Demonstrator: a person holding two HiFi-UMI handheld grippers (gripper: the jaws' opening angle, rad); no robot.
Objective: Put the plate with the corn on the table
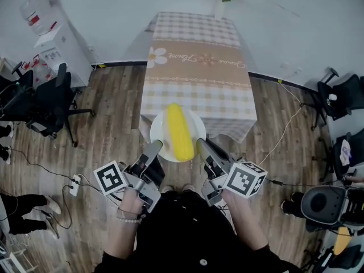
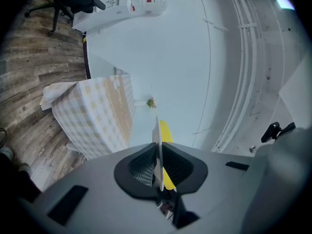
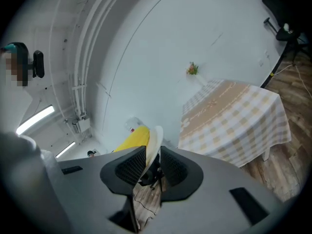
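One plate (image 1: 161,128) with one corn (image 1: 180,131) hung in the air before the table (image 1: 196,67). The left gripper (image 1: 154,149) and right gripper (image 1: 201,147) each pinched its rim, hiding those edges.

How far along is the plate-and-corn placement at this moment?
Done: the plate, with the corn on it, is off the ground. In hand: the left gripper and right gripper each clamp its rim, in front of the table. Left: carry it over the table and set it down.
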